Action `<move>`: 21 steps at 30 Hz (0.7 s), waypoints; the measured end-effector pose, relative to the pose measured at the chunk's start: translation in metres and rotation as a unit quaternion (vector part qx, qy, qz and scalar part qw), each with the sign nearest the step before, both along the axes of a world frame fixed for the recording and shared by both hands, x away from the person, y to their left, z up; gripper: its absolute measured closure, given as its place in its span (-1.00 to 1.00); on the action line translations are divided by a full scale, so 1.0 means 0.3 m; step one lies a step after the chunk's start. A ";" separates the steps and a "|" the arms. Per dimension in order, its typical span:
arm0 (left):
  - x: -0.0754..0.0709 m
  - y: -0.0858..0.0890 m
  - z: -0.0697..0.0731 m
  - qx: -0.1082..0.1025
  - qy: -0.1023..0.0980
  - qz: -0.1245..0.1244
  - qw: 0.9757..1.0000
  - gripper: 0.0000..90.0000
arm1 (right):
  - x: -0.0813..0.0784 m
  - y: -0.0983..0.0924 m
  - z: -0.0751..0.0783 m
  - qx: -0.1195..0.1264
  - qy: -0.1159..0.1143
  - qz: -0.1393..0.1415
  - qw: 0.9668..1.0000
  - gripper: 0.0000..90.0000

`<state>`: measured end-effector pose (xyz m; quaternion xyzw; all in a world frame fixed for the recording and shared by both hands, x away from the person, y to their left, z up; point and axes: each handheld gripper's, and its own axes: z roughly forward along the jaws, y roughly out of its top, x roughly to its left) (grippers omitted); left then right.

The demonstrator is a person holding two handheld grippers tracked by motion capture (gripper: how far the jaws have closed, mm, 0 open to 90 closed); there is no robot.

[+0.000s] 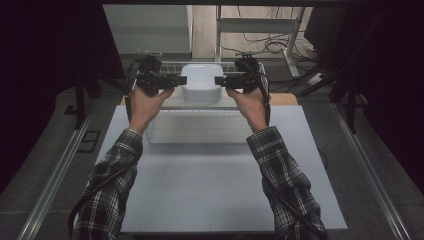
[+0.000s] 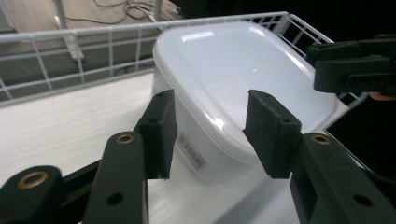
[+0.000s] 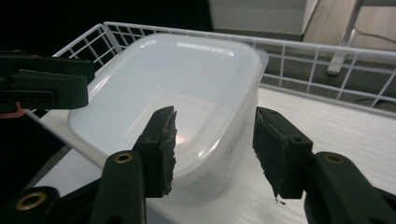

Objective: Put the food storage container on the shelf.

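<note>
A white plastic container [image 1: 201, 82] [image 2: 243, 70] [image 3: 177, 79] stands open-topped on the white floor of a wire basket [image 1: 170, 65]. My left gripper [image 1: 184, 80] [image 2: 212, 102] is at its left side, open, one jaw outside the wall and one over the inside, with a gap on both sides of the rim. My right gripper [image 1: 217, 80] [image 3: 215, 116] mirrors it at the right side, also open astride the rim without pressing. Each gripper view shows the other gripper across the container: the right gripper [image 2: 355, 65] and the left gripper [image 3: 44, 79].
The white wire basket [image 2: 93, 42] [image 3: 327, 60] has low mesh walls close around the container. It stands at the far end of a white table [image 1: 210, 190]. Beyond are a floor with cables [image 1: 270, 42] and metal furniture legs. Dark curtains flank both sides.
</note>
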<state>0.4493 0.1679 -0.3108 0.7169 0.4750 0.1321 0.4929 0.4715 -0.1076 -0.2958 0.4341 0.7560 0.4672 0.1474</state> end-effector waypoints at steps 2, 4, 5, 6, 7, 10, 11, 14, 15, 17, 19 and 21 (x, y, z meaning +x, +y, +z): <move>0.005 -0.003 -0.001 0.004 -0.002 0.004 1.000 0.10 | 0.007 0.001 -0.002 0.001 -0.002 -0.005 1.000 -0.02; 0.002 -0.006 0.001 0.016 -0.011 0.010 1.000 -0.02 | 0.011 -0.002 -0.003 -0.001 -0.003 -0.005 1.000 -0.08; 0.001 -0.005 0.001 0.015 -0.014 0.010 1.000 -0.10 | 0.010 -0.003 -0.003 -0.003 -0.007 -0.004 1.000 -0.14; -0.001 -0.002 0.002 0.007 -0.014 0.006 1.000 -0.18 | 0.007 -0.003 -0.002 -0.004 -0.011 -0.003 1.000 -0.20; -0.002 0.001 0.001 -0.009 -0.013 -0.003 1.000 -0.26 | 0.004 -0.004 -0.001 -0.002 -0.017 0.003 1.000 -0.25; -0.010 0.001 0.004 -0.009 -0.010 -0.018 1.000 -0.45 | -0.005 -0.009 0.003 0.004 -0.028 0.017 0.999 -0.42; -0.013 0.000 0.005 -0.007 -0.011 -0.024 1.000 -0.47 | -0.006 -0.008 0.003 0.003 -0.025 0.023 0.999 -0.47; -0.027 -0.002 0.013 -0.003 -0.013 -0.042 0.999 -0.55 | -0.013 -0.001 0.002 -0.011 -0.023 0.039 0.999 -0.57; -0.031 -0.002 0.015 -0.005 -0.014 -0.048 0.999 -0.58 | -0.016 0.001 0.003 -0.014 -0.024 0.043 0.999 -0.61; -0.041 -0.003 0.019 -0.009 -0.017 -0.054 0.998 -0.62 | -0.023 0.006 0.003 -0.018 -0.025 0.054 0.998 -0.67; -0.053 -0.004 0.022 -0.003 -0.026 -0.064 0.998 -0.67 | -0.028 0.009 0.002 -0.021 -0.027 0.058 0.998 -0.78; -0.059 -0.002 0.020 -0.001 -0.028 -0.075 0.997 -0.71 | -0.036 0.011 0.003 -0.025 -0.030 0.061 0.997 -0.82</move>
